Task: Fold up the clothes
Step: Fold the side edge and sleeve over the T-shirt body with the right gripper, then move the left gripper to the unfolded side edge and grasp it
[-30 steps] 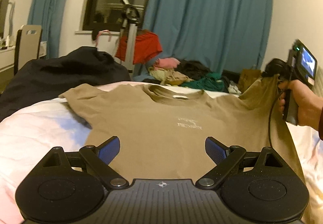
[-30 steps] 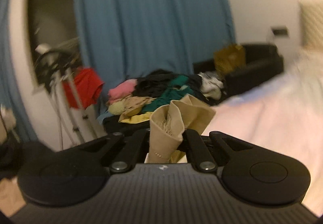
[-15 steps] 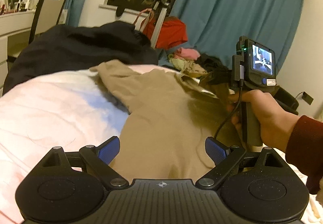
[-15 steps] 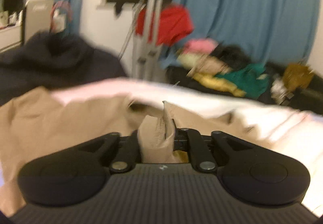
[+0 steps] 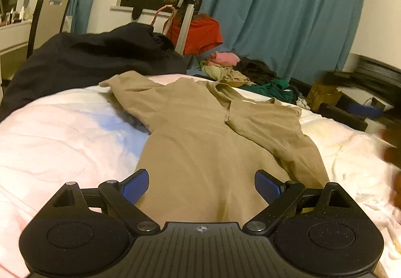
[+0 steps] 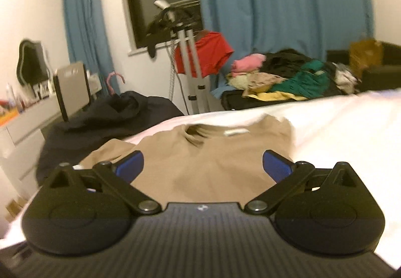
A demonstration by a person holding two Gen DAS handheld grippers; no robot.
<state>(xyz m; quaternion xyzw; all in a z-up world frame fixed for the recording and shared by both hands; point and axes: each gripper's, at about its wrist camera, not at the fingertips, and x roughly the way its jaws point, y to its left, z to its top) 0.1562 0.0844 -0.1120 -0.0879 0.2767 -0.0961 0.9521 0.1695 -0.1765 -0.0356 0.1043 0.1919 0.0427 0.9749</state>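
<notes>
A tan T-shirt (image 5: 200, 142) lies on the pale bed (image 5: 62, 132). Its right sleeve (image 5: 265, 125) is folded inward over the body, and its left sleeve (image 5: 130, 85) is spread out to the far left. My left gripper (image 5: 201, 186) is open and empty, low over the shirt's hem. My right gripper (image 6: 203, 165) is open and empty above the shirt (image 6: 208, 152), whose collar (image 6: 200, 132) shows ahead of it. A blurred hand (image 5: 391, 150) shows at the right edge of the left wrist view.
A black garment heap (image 5: 95, 55) lies at the bed's far left. A clothes pile (image 5: 240, 70) and a red garment on a stand (image 5: 198, 32) are beyond the bed. A white desk with a chair (image 6: 67, 92) stands left. Blue curtains (image 5: 288, 15) hang behind.
My right gripper held the shirt's right sleeve, carried it across over the body and let it go. It is now open and drawn back. My left gripper stayed open.
</notes>
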